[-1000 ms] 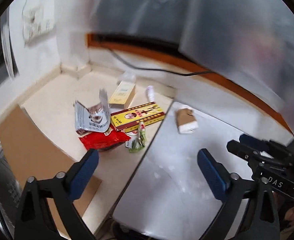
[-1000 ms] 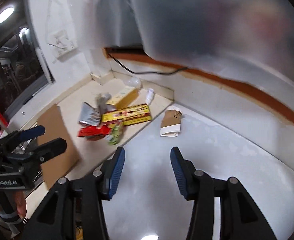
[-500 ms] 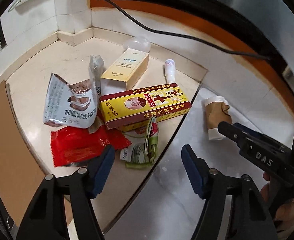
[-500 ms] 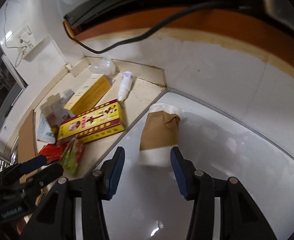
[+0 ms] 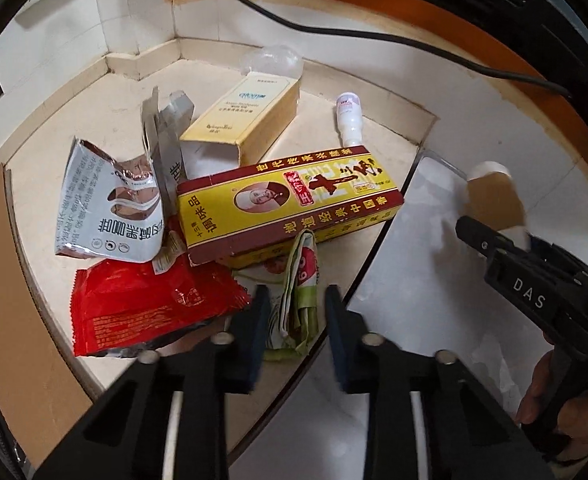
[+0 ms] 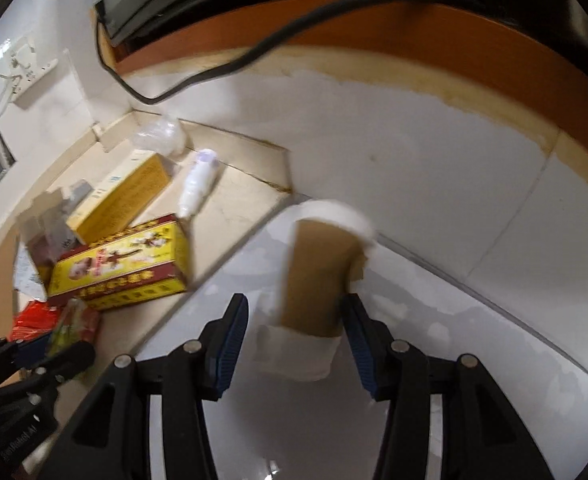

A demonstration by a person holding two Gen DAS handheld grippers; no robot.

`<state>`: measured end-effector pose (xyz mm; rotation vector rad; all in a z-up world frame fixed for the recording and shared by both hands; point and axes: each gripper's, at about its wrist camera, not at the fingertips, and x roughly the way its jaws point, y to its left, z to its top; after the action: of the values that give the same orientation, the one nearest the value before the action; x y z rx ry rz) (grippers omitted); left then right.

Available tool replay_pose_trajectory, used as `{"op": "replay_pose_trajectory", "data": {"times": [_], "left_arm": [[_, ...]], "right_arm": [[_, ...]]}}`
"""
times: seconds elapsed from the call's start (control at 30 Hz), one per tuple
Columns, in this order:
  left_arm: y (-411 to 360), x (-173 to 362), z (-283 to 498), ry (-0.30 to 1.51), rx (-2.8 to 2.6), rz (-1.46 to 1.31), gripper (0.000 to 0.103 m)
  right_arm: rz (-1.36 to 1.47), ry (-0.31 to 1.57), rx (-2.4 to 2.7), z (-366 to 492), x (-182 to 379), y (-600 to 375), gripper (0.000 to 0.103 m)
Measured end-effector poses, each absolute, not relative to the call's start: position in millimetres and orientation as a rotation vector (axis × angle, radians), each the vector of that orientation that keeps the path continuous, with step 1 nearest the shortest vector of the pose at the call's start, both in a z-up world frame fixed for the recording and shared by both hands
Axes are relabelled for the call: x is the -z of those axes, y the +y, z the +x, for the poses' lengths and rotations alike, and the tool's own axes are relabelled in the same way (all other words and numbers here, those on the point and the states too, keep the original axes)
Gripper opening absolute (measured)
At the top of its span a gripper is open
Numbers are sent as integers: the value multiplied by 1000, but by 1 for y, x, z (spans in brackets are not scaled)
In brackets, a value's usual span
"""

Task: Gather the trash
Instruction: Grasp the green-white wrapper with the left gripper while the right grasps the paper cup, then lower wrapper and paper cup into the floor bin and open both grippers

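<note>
A folded green and white wrapper [image 5: 300, 300] lies at the edge of the beige ledge [image 5: 94, 92]. My left gripper [image 5: 296, 300] points down over it. Its jaws are closing with the wrapper between them, and a thin gap still shows at the right pad. A crushed brown paper cup [image 6: 318, 272] with a white rim lies on the white counter [image 6: 474, 340]. My right gripper [image 6: 294, 316] straddles the cup's lower end, open, with the right finger at the cup's side. The left wrist view also shows the cup [image 5: 490, 200] and the right gripper [image 5: 494, 232].
More trash sits on the ledge: a yellow and red box [image 5: 290, 204], a pale yellow box [image 5: 250, 120], a red wrapper [image 5: 146, 304], a silver pouch [image 5: 106, 208], a small white bottle [image 5: 348, 120] and clear plastic [image 5: 274, 60]. Cardboard [image 5: 10, 300] stands at left. A black cable [image 5: 334, 32] runs along the wall.
Both grippers have come down and closer to the trash. The left jaws went from wide open to narrow around the green wrapper. The right gripper moved onto the paper cup.
</note>
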<state>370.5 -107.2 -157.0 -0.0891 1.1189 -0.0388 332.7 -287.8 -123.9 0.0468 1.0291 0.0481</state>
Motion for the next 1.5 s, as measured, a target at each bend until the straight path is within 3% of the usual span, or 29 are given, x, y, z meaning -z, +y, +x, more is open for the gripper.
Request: {"op": "replay_pose_trajectory", "data": {"times": [0.07, 0.17, 0.3, 0.67, 1.5], "left_arm": [[-105, 158, 372, 1120, 43, -108, 12], [-102, 153, 368, 1098, 60, -129, 7], [-98, 143, 360, 1079, 91, -167, 6], [-82, 104, 310, 1017, 187, -285, 5], [-20, 57, 104, 954, 249, -156, 5]], "right_arm": [[56, 1020, -42, 332, 127, -292, 44], [67, 1006, -50, 330, 126, -295, 27], [110, 991, -90, 320, 122, -298, 21], [128, 954, -205, 263, 95, -278, 20], [77, 990, -339, 57, 37, -174, 20]]}}
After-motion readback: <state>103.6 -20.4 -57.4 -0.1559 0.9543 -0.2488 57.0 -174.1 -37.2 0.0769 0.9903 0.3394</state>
